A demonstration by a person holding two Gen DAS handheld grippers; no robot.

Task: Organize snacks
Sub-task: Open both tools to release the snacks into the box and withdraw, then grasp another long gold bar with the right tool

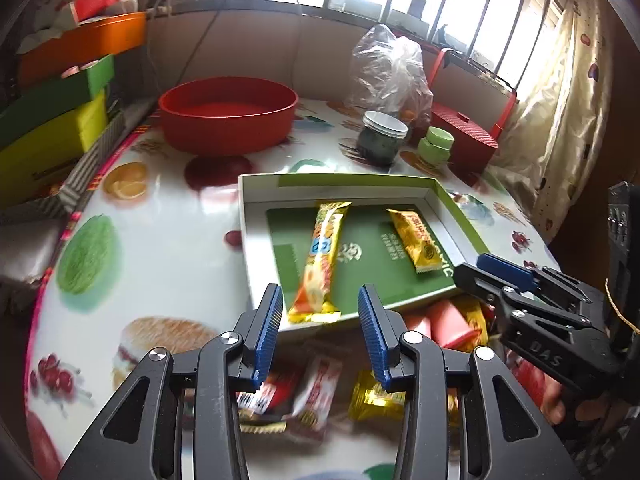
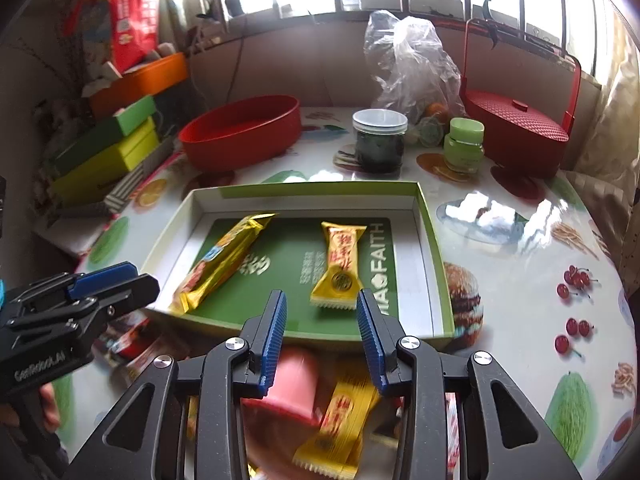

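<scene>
A shallow green-and-white box tray (image 1: 256, 184) (image 2: 434, 240) lies on the table. Inside it lie a long yellow-orange snack bar (image 1: 320, 264) (image 2: 224, 260) and a shorter yellow snack pack (image 1: 416, 242) (image 2: 340, 268). My left gripper (image 1: 320, 304) is open and empty, above the tray's near edge by the long bar's end. My right gripper (image 2: 322, 312) (image 1: 486, 266) is open and empty, over the tray's near edge. Loose snacks lie below: a pink cup (image 2: 296, 380) (image 1: 448, 320), a yellow pack (image 2: 340, 420), red-white packs (image 1: 316, 384) and a yellow candy (image 1: 372, 398).
A red round tub (image 1: 228, 120) (image 2: 244, 132) stands behind the tray. A dark jar (image 1: 380, 136) (image 2: 378, 140), a small green jar (image 1: 436, 146) (image 2: 464, 144), a plastic bag (image 2: 412, 64) and a red lidded basket (image 2: 516, 132) stand at the back right. Stacked coloured boxes (image 1: 52, 120) line the left.
</scene>
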